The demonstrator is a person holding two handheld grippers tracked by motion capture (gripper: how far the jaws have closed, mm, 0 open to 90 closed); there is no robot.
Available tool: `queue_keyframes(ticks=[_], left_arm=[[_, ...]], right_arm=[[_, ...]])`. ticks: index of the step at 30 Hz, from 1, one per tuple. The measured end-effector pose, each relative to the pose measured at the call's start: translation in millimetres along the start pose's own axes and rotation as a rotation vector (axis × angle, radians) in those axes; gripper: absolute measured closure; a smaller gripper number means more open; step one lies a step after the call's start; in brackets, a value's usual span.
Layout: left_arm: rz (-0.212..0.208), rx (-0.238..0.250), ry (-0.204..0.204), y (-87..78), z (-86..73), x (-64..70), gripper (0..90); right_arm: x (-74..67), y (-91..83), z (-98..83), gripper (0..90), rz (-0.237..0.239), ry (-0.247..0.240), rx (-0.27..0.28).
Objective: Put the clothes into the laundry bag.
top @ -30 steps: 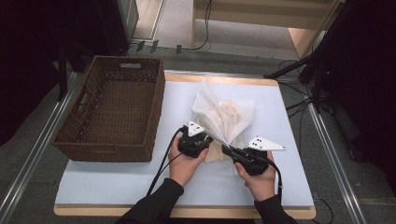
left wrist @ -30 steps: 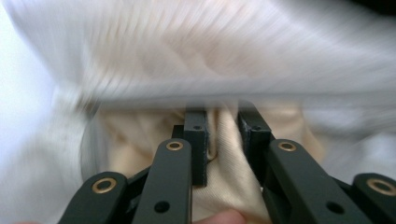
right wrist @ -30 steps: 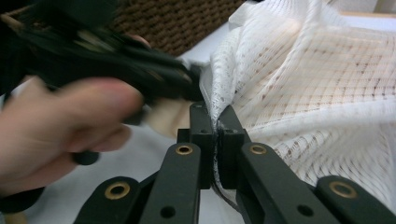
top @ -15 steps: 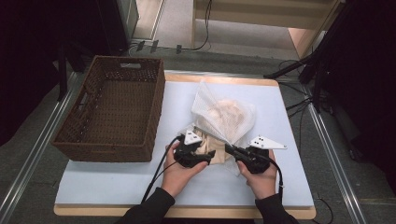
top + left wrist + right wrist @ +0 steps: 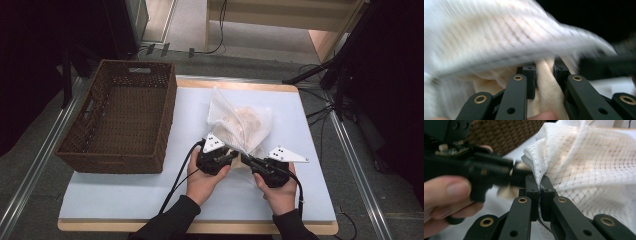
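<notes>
A white mesh bag (image 5: 240, 125) stands puffed up on the white table top (image 5: 150, 190), with beige cloth (image 5: 546, 85) inside it. My right gripper (image 5: 539, 186) is shut on the bag's mesh edge (image 5: 536, 162) at its near opening. My left gripper (image 5: 544, 72) has just been closing, and its pads press on a fold of the beige cloth that runs between them under the blurred mesh. In the high view the left gripper (image 5: 233, 154) and right gripper (image 5: 245, 159) meet tip to tip at the bag's near side. The left gripper (image 5: 486, 172) also crosses the right gripper view.
A dark brown wicker basket (image 5: 107, 160) with nothing in it sits on the left part of the table, close to the left hand. Cables (image 5: 220, 47) lie on the floor beyond the table's far edge. Bare white surface lies in front of both hands.
The left gripper pulled back and turned inward half a second ago, and now sits higher against the bag's mouth, on the beige cloth. The right gripper has stayed put on the mesh.
</notes>
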State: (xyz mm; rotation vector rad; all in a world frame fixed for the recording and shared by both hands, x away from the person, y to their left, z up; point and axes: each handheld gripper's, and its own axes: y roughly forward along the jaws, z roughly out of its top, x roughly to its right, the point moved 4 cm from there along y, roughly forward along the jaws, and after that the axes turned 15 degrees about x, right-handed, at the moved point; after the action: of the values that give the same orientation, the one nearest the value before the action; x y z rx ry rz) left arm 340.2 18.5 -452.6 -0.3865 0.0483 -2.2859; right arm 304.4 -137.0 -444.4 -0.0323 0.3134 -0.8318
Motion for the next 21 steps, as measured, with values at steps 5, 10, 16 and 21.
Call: queue_keyframes(ticks=[5, 10, 16, 21], left_arm=[[0.013, -0.211, -0.036, 30.7, -35.0, -17.3, 72.7], [-0.066, -0.197, -0.051, 19.6, -33.9, -15.7, 55.4], [-0.029, -0.148, 0.002, -30.6, -13.8, -38.4, 39.3], [0.166, -0.236, 0.027, -48.7, -26.4, -65.2, 40.9]], right_arm=[[1.1, -2.6, 2.7, 88.7, -0.001, -0.006, 0.003], [10.2, -1.1, -5.3, 88.7, -0.016, 0.019, -0.018], [15.5, -2.2, -5.8, 88.7, -0.026, 0.018, -0.023], [15.4, -0.4, -6.8, 88.7, -0.029, 0.019, -0.028]])
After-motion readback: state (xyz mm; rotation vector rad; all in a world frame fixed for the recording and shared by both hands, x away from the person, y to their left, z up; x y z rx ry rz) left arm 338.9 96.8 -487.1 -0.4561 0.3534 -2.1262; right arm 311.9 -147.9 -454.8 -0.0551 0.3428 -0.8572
